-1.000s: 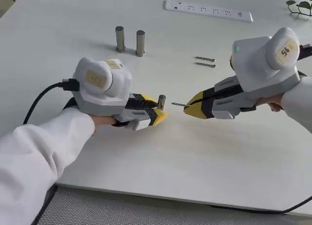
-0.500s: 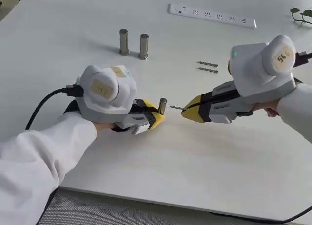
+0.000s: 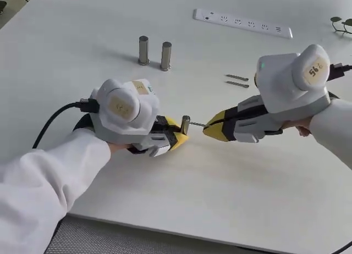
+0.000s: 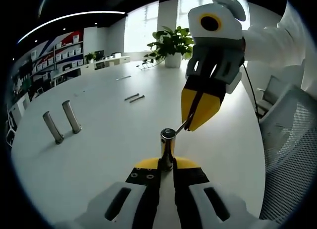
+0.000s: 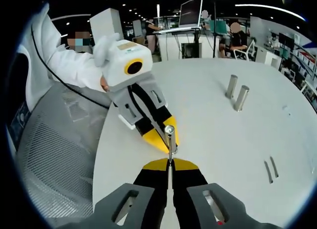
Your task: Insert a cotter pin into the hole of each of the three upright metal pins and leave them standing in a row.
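left gripper fingers pinch a pin upright, toward the desk near edge. right gripper fingers pinch a cotter, tip at the pin's hole, looks not seated. None done. Other pins and spare cotters wait toward the far edge.

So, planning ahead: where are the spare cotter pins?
In the head view the two spare cotter pins lie flat right of centre, between the power strip and the right gripper.
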